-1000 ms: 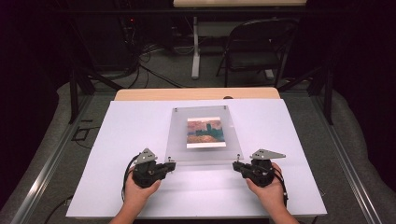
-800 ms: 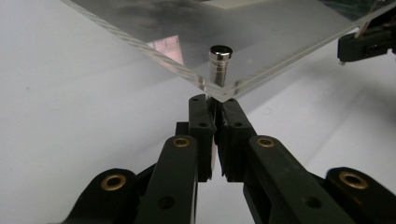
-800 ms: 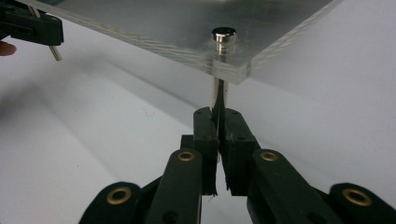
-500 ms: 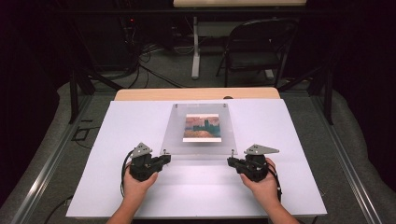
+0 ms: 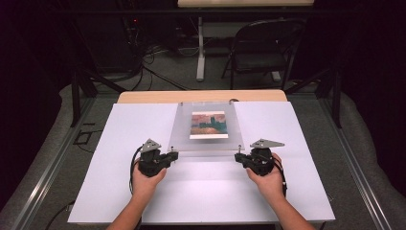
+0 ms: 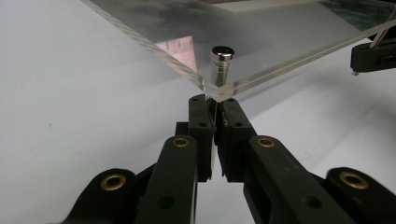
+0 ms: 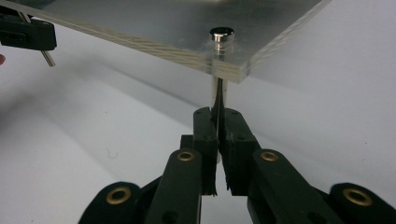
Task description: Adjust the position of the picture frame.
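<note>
Each hand-held gripper, left [image 5: 174, 154] and right [image 5: 238, 157], is clamped on a near-corner metal post [image 6: 219, 70] of the acrylic frame [image 5: 206, 143], lifted off the surface [image 5: 143, 201]. Uneven lifting may tilt it; posts may slip.

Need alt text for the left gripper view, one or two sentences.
The left tool is shut on a thin metal pin under the corner of a clear acrylic frame panel, below a silver round-capped standoff post. White tabletop lies behind.
</note>
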Available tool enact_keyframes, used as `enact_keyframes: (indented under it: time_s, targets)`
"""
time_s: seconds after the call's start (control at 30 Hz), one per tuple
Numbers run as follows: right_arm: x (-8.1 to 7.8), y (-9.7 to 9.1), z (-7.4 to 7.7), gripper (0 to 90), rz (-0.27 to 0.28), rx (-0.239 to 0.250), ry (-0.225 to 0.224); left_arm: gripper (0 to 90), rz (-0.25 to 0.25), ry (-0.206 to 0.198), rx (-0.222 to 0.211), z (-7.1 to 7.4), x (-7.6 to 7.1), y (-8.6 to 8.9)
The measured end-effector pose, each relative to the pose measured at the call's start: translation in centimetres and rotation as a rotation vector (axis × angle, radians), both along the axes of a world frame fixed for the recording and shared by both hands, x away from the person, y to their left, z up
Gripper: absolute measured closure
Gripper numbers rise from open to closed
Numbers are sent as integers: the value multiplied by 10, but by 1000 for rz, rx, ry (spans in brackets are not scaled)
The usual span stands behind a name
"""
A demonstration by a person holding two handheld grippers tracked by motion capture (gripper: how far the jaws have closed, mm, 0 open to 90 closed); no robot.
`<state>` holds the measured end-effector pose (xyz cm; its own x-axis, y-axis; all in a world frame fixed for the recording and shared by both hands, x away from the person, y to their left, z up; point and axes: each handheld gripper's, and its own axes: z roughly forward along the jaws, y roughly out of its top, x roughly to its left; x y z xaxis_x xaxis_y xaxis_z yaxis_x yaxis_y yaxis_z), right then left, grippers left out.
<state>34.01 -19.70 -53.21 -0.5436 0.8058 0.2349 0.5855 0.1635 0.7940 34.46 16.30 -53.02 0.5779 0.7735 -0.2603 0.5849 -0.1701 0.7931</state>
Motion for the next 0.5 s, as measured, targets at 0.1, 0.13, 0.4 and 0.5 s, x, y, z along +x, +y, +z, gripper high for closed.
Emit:
enact_keyframes:
  time_s: [0.1,0.13,0.4,0.5]
  targets:
    - [1,0,-6,850,-5,-6,0,851,-5,4,4,-6,0,0]
    - [1,1,-7,849,-6,-6,4,851,-8,5,8,-7,1,0]
    - [1,4,-16,849,3,-18,23,847,3,20,22,-15,2,2]
    - [1,6,-17,849,8,-29,21,847,5,22,23,-17,3,2]
